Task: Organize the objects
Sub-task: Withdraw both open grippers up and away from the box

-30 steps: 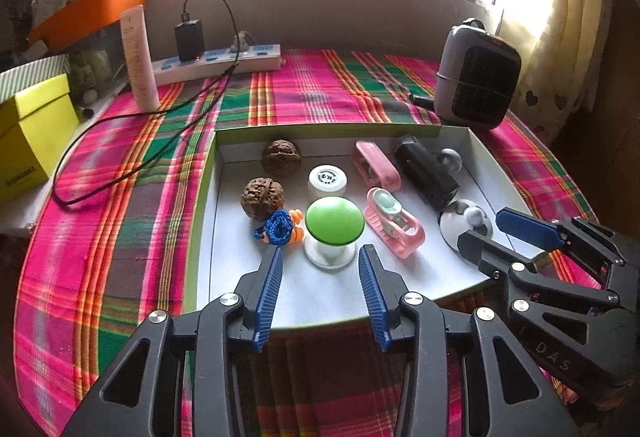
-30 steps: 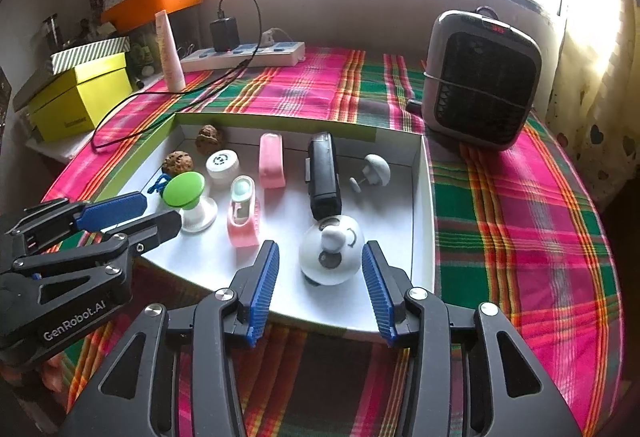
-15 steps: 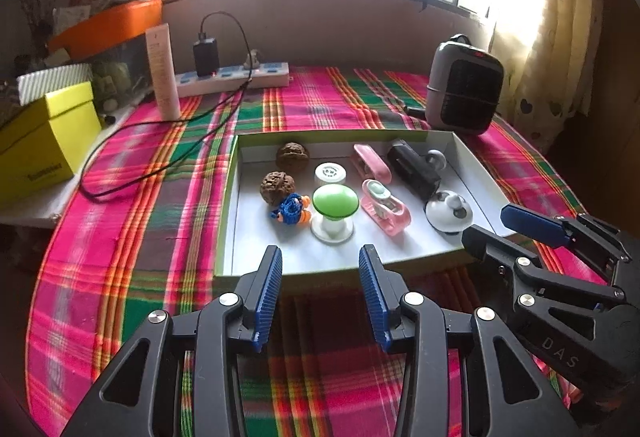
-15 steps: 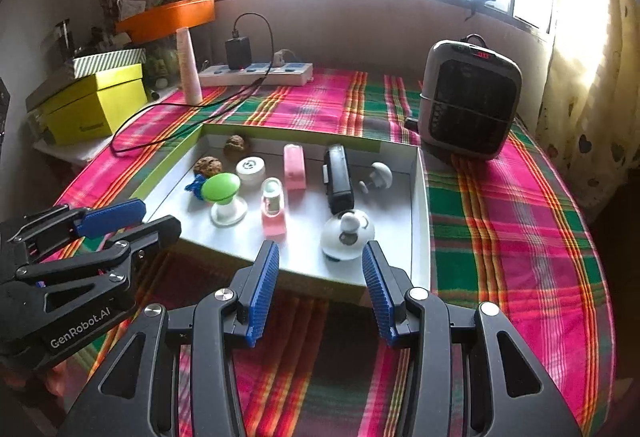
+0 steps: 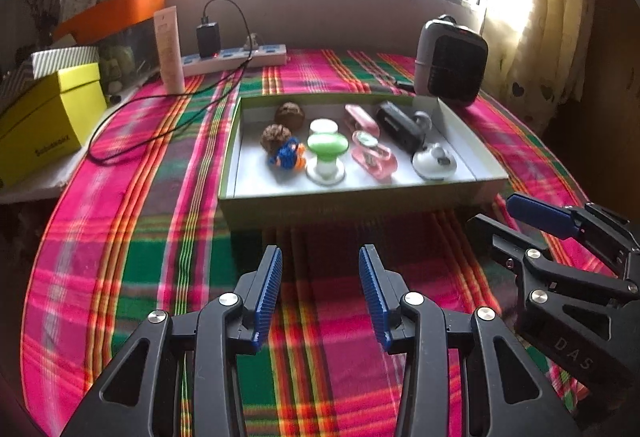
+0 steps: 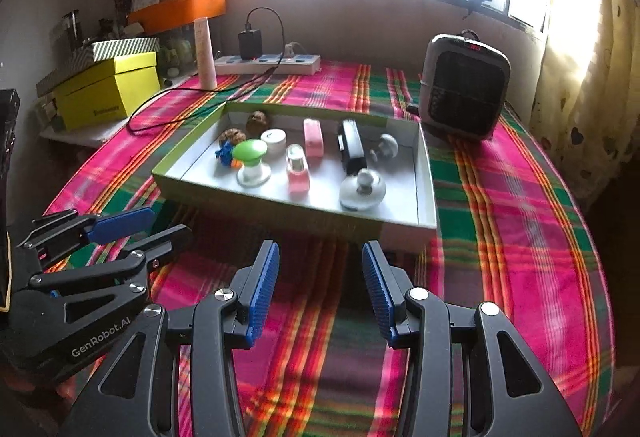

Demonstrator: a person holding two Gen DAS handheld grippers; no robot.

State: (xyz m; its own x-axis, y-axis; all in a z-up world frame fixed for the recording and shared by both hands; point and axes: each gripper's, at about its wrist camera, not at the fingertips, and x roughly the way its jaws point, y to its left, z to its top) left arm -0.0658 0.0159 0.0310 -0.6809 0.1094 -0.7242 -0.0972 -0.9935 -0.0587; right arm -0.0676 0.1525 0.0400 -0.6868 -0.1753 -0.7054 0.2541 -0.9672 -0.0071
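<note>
Left wrist view: shallow white tray (image 5: 360, 205) at 12 o'clock, resting on the plaid cloth (image 5: 140, 237) of the counter, well clear of both tools. Inside, all laid out apart from one another or nearly so:
- two walnuts (image 5: 276, 136) at the tray's 10 o'clock corner, a blue-and-orange knitted figure (image 5: 286, 157) touching the nearer one
- a green-capped knob (image 5: 326, 145) upright at centre, a white round tub (image 5: 323, 126) just behind it
- two pink clips (image 5: 374, 157) in line toward 1 o'clock
- a black device (image 5: 396, 125) lying flat, a white round gadget (image 5: 434, 161) at the 4 o'clock corner

Nothing from the set visible outside the tray.

Left gripper (image 5: 320, 257) at 6 o'clock: jaws partly apart, holding nothing, only cloth between them. Right gripper (image 5: 496, 211) at 3 o'clock, likewise partly apart and empty; same reading from the right wrist view, with the right gripper (image 6: 320, 253) over bare cloth and the left gripper (image 6: 166, 222) off at 9 o'clock.

Just changed: both tools drawn back together from the tray's near edge, tray now smaller and farther ahead than a second ago, jaw gaps unaltered, contents unmoved. Reads as a retreat after finishing, so organizing probably complete or nearly so.

Farther out: heater (image 5: 452, 61) at 1 o'clock, power strip (image 5: 236, 57) at 11 o'clock, yellow box (image 5: 44, 125) at 9 o'clock.
</note>
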